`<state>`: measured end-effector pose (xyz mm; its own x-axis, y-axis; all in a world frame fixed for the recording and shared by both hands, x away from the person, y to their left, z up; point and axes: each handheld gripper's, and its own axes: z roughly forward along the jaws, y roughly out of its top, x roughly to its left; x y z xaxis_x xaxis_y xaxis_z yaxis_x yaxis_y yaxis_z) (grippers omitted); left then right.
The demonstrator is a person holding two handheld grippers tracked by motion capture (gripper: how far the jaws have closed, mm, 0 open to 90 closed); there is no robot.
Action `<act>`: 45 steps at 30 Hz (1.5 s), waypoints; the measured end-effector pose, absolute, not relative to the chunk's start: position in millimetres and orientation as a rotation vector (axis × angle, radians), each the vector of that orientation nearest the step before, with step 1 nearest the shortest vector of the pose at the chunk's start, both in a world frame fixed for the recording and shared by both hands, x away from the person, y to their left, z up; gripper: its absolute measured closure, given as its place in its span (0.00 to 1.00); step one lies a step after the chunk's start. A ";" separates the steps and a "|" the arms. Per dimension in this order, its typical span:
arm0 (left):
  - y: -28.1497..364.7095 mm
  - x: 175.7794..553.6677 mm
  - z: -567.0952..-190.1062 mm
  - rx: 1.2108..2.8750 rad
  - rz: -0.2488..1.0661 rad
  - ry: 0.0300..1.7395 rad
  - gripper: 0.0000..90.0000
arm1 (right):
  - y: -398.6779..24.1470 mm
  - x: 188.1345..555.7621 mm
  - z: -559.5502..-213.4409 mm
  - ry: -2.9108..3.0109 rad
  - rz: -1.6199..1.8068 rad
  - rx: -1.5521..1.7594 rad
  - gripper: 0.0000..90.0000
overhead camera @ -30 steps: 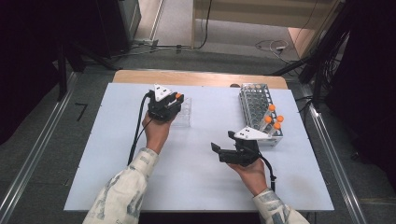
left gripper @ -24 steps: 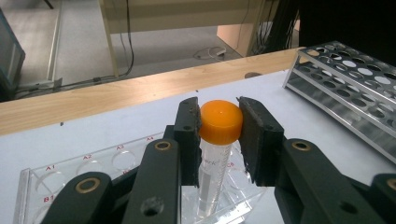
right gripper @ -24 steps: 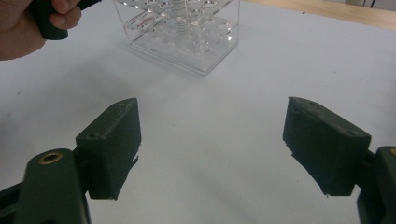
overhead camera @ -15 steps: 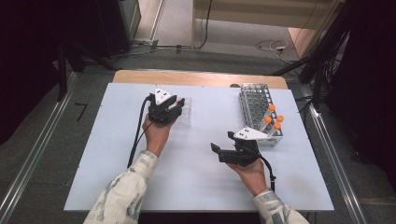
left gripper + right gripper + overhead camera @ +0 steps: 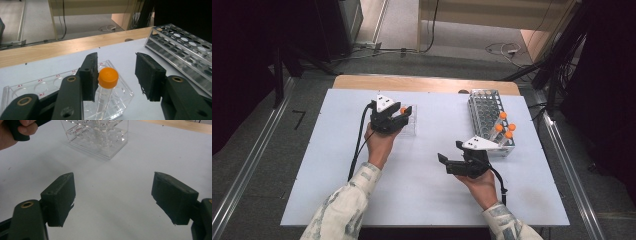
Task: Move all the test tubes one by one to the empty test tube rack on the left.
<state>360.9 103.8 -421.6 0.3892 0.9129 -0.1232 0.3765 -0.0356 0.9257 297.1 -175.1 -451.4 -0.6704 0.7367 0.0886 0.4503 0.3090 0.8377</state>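
Observation:
A clear tube with an orange cap (image 5: pixel 108 78) stands upright in a corner hole of the clear plastic rack (image 5: pixel 122 98). My left gripper (image 5: pixel 120 75) is around the cap. Its jaws have just been opening: one pad sits next to the cap, the other stands well off it. From above, the left gripper (image 5: pixel 401 119) hangs over the clear rack (image 5: pixel 412 129) at the table's middle back. My right gripper (image 5: pixel 449 151) hovers open over bare table, its wide-apart jaws (image 5: pixel 112 197) with nothing between them.
A metal tube rack (image 5: pixel 489 117) lies at the back right and holds three orange-capped tubes (image 5: pixel 504 127) at its near end. The white tabletop (image 5: pixel 422 200) ends at a wooden strip (image 5: pixel 427 84) along the far side. Cables trail from both grippers.
The left gripper's jaws have spread apart from the tube's orange cap. Both hands have kept their places.

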 end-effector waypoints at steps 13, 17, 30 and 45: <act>113.5 335.9 -419.3 1.594 0.623 1.172 0.33 | -180.5 296.9 -449.7 2.254 1.298 1.075 0.21; 120.1 322.5 -421.4 1.600 0.615 1.158 0.32 | -182.9 295.7 -448.8 2.252 1.296 1.080 0.21; 148.1 281.1 -441.0 1.589 0.583 1.164 0.28 | -204.1 288.3 -443.8 2.198 1.313 1.112 0.23; 160.1 257.7 -449.6 1.584 0.576 1.158 0.26 | -242.9 276.0 -436.8 2.084 1.268 1.152 0.25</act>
<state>257.7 160.1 -449.6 0.4178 0.8893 -0.1861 0.3885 0.0102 0.9214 276.0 -242.9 -436.8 -0.5563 0.8294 0.0504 0.4259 0.2325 0.8744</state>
